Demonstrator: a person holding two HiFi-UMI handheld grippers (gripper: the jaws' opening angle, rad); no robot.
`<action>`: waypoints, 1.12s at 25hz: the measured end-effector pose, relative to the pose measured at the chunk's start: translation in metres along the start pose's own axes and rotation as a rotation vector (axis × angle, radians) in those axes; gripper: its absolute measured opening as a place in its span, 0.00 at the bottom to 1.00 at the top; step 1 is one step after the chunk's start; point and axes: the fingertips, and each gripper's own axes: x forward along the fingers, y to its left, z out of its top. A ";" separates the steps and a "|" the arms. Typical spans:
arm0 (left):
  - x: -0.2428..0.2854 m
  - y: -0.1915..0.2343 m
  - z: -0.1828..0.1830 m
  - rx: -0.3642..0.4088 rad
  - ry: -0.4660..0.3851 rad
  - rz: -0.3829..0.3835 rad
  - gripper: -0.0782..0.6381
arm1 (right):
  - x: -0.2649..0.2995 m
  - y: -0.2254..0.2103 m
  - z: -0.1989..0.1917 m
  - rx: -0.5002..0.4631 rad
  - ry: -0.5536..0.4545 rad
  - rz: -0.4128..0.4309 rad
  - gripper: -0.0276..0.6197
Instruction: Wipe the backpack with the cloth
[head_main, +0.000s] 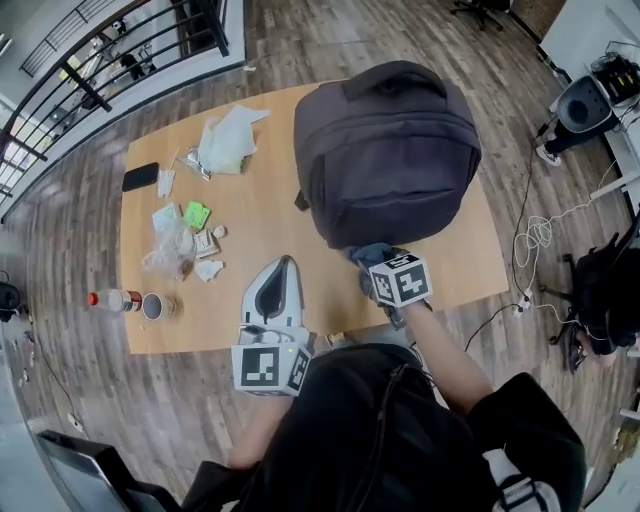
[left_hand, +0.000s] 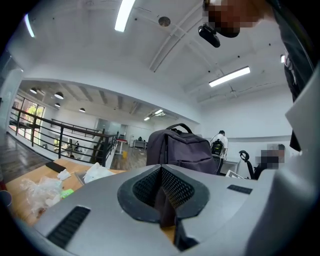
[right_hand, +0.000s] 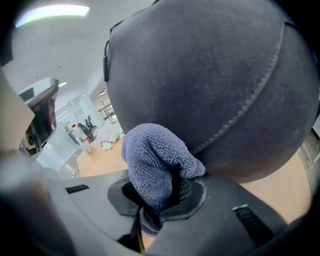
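Light wooden rectangular table (head_main: 260, 215) on a dark wood-plank floor (head_main: 330, 40), black metal railing (head_main: 110, 50) at the far left.

Dark grey fabric backpack (head_main: 385, 150) on the right half of the table. It stands upright: long axis vertical, carry handle on top, base on the tabletop. 1 broad face with a curved seam turns toward the person. In the left gripper view it stands across the table from that gripper, handle up.

2 grey handheld grippers, each with a marker cube. Left gripper (left_hand: 163, 192) is at the near table edge, left of the backpack and well apart from it, pointing roughly level across the table. Its jaws are pressed together with nothing between them. Right gripper (head_main: 375, 268) is at the lower near side of the backpack, angled downward. Its jaws are clamped on a blue-grey microfibre cloth (right_hand: 152, 160).

The cloth is bunched and sticks up out of the jaws. Its front touches the backpack's lower face, just above the base and close to the tabletop.

Small clutter on the left half of the table, well apart from the backpack: crumpled white paper (head_main: 228, 140), clear plastic bag (head_main: 170, 250), black phone (head_main: 140, 176), green packet (head_main: 196, 214), bottle with a red cap (head_main: 112, 299) lying on its side, small round can (head_main: 155, 305) just beside it.
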 end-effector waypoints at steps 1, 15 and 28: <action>-0.004 0.005 0.000 -0.001 0.000 0.014 0.12 | 0.002 0.003 0.000 0.019 0.001 0.003 0.12; -0.016 0.021 -0.004 -0.008 0.017 0.049 0.12 | 0.019 0.068 0.031 0.136 -0.045 0.243 0.12; 0.008 0.005 -0.005 -0.005 0.023 -0.016 0.12 | -0.134 -0.056 0.078 0.099 -0.413 -0.003 0.12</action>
